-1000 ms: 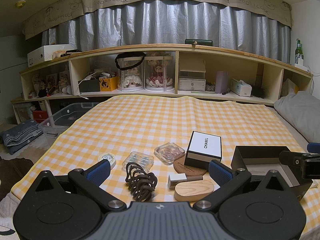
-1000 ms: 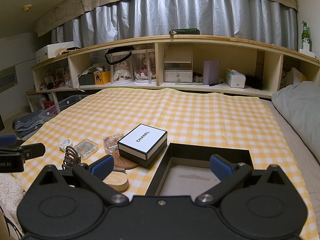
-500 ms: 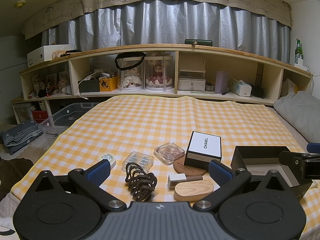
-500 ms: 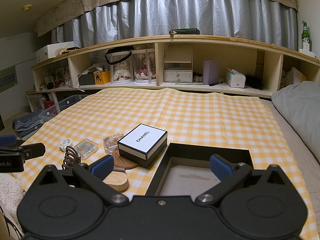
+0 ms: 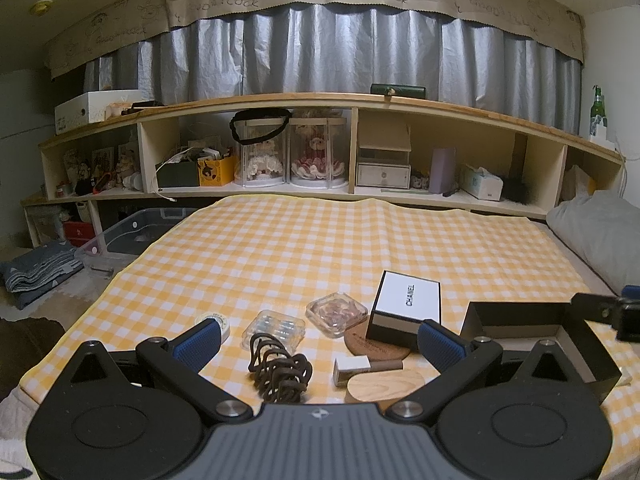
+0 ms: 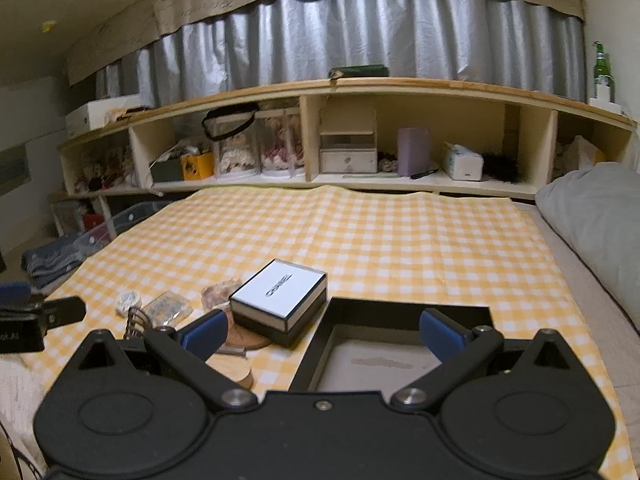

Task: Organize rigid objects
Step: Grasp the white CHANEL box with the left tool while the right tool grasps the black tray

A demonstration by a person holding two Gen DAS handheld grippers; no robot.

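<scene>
Both tools were seen spread wide and holding nothing: the left hand-held gripper (image 5: 318, 340) hung above the near edge of the bed, and the right hand-held gripper (image 6: 323, 330) hung over the open black box (image 6: 400, 344), its jaws equally far apart.

The things to be sorted lay in a loose cluster on the checked cloth (image 5: 320, 248) covering the bed, just left of that open black box. The white-lidded box (image 5: 408, 302) was judged stiff and light — best taken across its two long side walls, low on the dark base, since a pinch on the lid alone could lift the lid away. It was seen resting partly on a round cork coaster (image 5: 372, 346). The two clear plastic cases (image 5: 274, 326) were taken to be slippery and somewhat brittle, so a gentle grip across their short sides was thought wise. The wooden oval piece (image 5: 384, 386) looked solid and smooth, and the small tube (image 5: 366, 366) touching it could roll if nudged. The dark claw clip (image 5: 280, 372) offered many gaps but an uneven surface; a hold across its spine was judged safest. A small round tin (image 5: 222, 322) lay furthest left — flat, low, and awkward to pinch except at its rim.
</scene>
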